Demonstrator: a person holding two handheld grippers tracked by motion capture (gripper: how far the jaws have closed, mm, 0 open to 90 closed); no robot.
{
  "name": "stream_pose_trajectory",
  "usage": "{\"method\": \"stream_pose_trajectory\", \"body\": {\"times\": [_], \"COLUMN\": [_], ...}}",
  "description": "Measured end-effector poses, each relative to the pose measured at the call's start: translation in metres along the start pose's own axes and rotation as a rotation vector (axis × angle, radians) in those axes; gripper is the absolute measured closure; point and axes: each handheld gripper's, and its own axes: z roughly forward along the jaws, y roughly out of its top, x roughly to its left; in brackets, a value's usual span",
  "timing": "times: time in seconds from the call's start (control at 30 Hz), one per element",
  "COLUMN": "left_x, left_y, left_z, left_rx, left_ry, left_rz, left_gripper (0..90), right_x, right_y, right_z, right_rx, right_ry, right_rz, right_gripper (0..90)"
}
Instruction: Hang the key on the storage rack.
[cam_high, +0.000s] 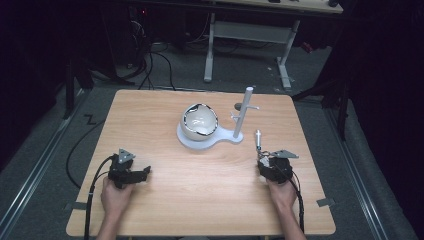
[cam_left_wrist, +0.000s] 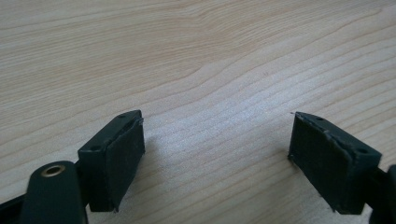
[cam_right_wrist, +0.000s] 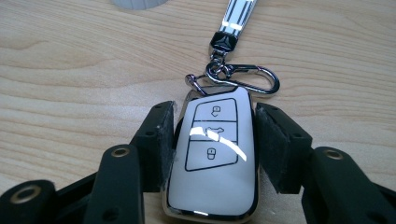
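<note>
Key fob (cam_right_wrist: 212, 158) sits flat on the worktop (cam_high: 200, 200) between my right tongs (cam_right_wrist: 212, 140), both pads clenched on its sides. My left tongs (cam_left_wrist: 217, 154) rest spread wide, gripping nothing. Beyond, the carabiner (cam_right_wrist: 240, 77) and strap (cam_right_wrist: 238, 16) trail toward the white stand (cam_high: 242, 117). My worry: the glossy shell slipping out, or the strap snagging a peg.

The high view is dim and a bit soft; the room around the table (cam_high: 200, 210) is almost black. Light seems to come from above. In the right gripper view, white glare streaks cross the shiny key fob (cam_right_wrist: 212, 158) between the jaws. The left gripper view is sharp, with soft shadows beside each jaw.
</note>
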Motion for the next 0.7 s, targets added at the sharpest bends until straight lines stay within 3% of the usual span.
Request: {"method": "stream_pose_trajectory", "body": {"times": [0.27,0.7], "left_x": [0.000,0.000], "left_y": [0.000,0.000], "left_z": [0.000,0.000], "left_rx": [0.000,0.000], "left_ry": [0.000,0.000], "left_rz": [0.000,0.000], "left_gripper": [18.6,18.7], "right_x": [-0.005,-0.018], "right_y": [-0.001,0.002], "right_z": [-0.003,-0.036], "right_rx": [-0.006,-0.136], "right_ry": [0.045,0.117], "right_rz": [0.012,0.054], "right_gripper": [50.8,51.1]}}
